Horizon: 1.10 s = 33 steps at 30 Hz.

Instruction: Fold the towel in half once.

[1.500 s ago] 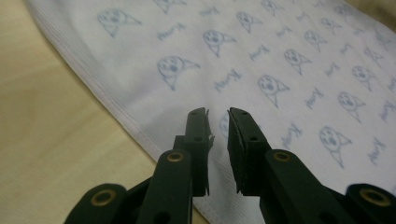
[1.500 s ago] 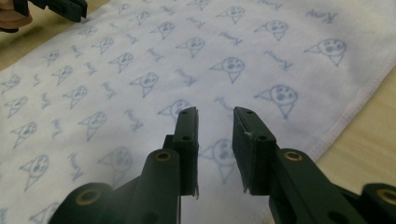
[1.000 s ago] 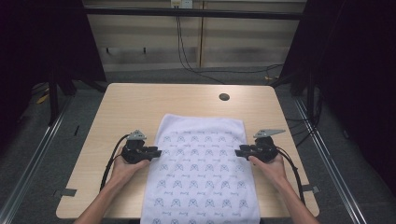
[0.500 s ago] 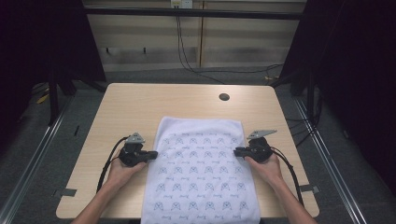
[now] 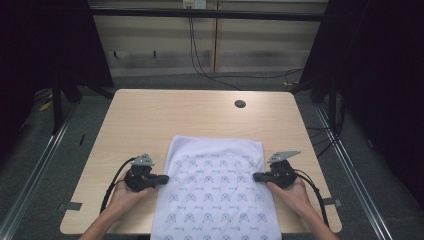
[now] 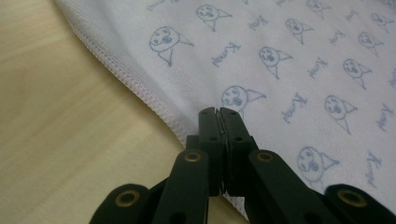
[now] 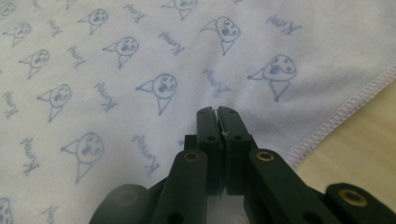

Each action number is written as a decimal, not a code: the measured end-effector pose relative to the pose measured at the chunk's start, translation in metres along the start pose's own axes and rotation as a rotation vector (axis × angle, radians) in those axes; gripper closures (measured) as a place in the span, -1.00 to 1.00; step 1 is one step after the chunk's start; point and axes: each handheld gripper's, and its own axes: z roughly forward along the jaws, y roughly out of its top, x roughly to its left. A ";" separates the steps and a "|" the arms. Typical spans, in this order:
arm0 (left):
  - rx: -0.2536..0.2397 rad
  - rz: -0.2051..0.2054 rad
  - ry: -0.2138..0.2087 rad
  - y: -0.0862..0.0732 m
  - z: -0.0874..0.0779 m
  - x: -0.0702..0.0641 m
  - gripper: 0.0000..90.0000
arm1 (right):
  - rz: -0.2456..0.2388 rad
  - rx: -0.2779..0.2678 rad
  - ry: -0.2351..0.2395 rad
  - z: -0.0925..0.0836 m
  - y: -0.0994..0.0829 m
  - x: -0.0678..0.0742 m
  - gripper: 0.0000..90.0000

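- Closest to the camera, the person's forearms are coming in from the bottom edge of the high view, one hand on each tool.
- The left gripper (image 5: 162,178) is sitting at the left hem of the towel (image 5: 215,190), pointing inward. Its own view is showing the jaws pressed tight together right at the stitched edge (image 6: 140,91). They've just been closing, and whether any fabric is caught between them is hard to tell from here.
- The right gripper (image 5: 257,176) is mirroring it at the right hem, also pointing inward. Its jaws are clenched together too, having just been closing, with the tips lying over the printed cloth just inside the hem (image 7: 345,109). Can't tell if cloth is actually pinched.
- The towel itself is lying flat on the wooden table (image 5: 150,115), white with little blue doodle faces and script, running from mid-table down past the near edge, between the two grippers.
- Further back, the bare tabletop is showing a small dark round hole (image 5: 240,104) near the far edge, well apart from the towel.
- No containers anywhere on the table, so nothing is being held in one.
- Beyond the table, cables (image 5: 200,55) are hanging down against a pale wall panel.
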 end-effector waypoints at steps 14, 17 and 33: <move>0.039 0.055 -0.143 -0.025 -0.016 -0.045 0.81 | -0.012 0.042 0.092 -0.032 -0.040 0.039 0.81; -0.019 0.050 -0.134 -0.015 -0.021 -0.036 0.82 | -0.002 -0.027 0.067 -0.039 -0.032 0.030 0.77; -0.086 -0.098 0.093 0.037 0.019 0.046 0.63 | 0.091 -0.100 -0.083 0.002 0.025 -0.055 0.44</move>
